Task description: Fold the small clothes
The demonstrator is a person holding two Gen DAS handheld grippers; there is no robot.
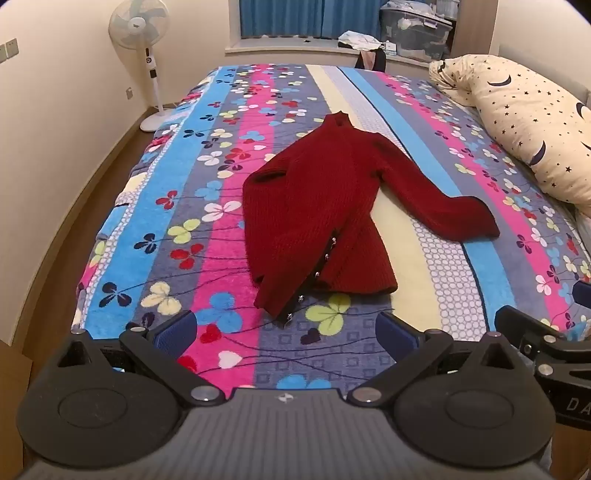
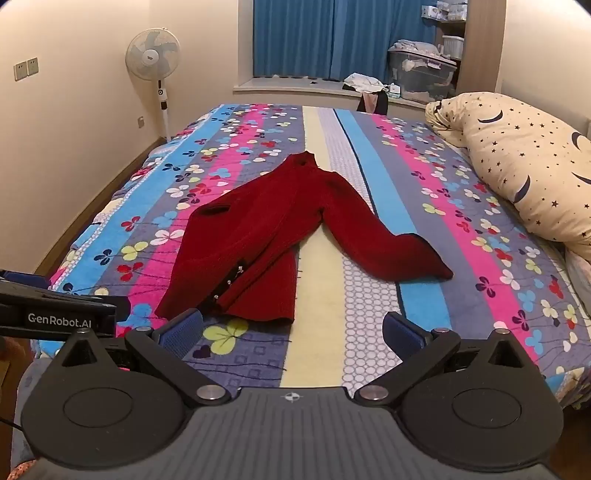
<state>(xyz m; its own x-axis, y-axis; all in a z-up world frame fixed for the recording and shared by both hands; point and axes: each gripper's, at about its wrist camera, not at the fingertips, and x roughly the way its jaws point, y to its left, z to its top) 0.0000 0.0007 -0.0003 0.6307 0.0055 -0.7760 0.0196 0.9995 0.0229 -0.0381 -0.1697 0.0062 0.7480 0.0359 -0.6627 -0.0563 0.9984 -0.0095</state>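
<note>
A dark red knit cardigan (image 1: pixel 317 206) lies flat on the bed, collar at the far end and hem towards me. Its left sleeve is folded over the body; its right sleeve (image 1: pixel 443 206) stretches out to the right. Small metal buttons run along the front edge near the hem. It also shows in the right wrist view (image 2: pixel 266 236). My left gripper (image 1: pixel 286 332) is open and empty just short of the hem. My right gripper (image 2: pixel 293 332) is open and empty near the hem's right corner. The left gripper's body (image 2: pixel 55 314) shows at the right wrist view's left edge.
The bed carries a striped floral blanket (image 1: pixel 424 258). A cream pillow with stars and moons (image 1: pixel 524 122) lies along the right side. A standing fan (image 1: pixel 138 33) is by the left wall. A window ledge with clothes and storage boxes (image 1: pixel 413 33) is behind the bed.
</note>
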